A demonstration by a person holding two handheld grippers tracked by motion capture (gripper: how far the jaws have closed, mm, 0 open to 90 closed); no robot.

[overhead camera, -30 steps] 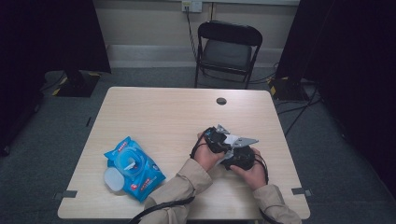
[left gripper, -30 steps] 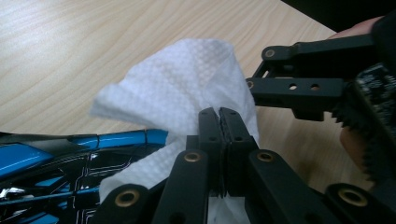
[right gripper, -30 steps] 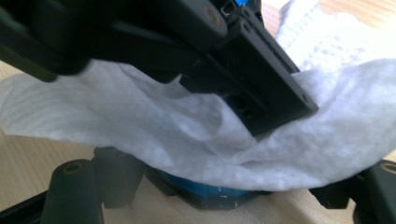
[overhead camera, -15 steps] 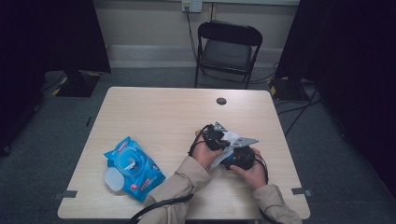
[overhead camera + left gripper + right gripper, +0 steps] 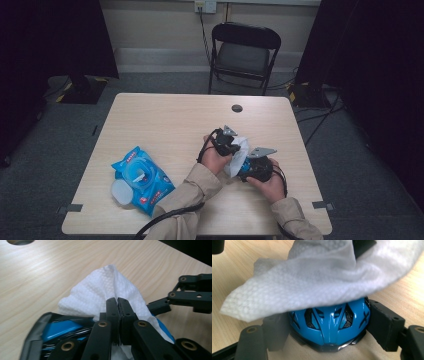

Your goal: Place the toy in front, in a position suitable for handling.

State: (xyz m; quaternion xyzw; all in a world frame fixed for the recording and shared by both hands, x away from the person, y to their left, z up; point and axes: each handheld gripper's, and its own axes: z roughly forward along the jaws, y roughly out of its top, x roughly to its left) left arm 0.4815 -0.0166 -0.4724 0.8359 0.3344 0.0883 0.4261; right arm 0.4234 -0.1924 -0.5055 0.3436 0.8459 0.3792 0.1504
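Observation:
My right gripper (image 5: 329, 327) is shut on a small blue helmet (image 5: 329, 320), one pad (image 5: 384, 325) on each side. A white wipe (image 5: 312, 277) drapes over the helmet's top. My left gripper (image 5: 117, 302) is shut on a fold of the wipe (image 5: 100, 292) just above the helmet (image 5: 60, 328). In the high view both hands meet at the table's right middle: the left gripper (image 5: 225, 142), the wipe (image 5: 241, 149), and the right gripper (image 5: 252, 167) beside it.
A blue pack of wipes (image 5: 142, 175) lies at the front left of the wooden table (image 5: 165, 120), its round lid (image 5: 122, 190) flipped open. A cable hole (image 5: 237, 108) sits near the far edge. A black folding chair (image 5: 244, 50) stands behind the table.
My left gripper has slid the wipe a little to the left and away across the helmet. The right hand with the helmet has stayed put.

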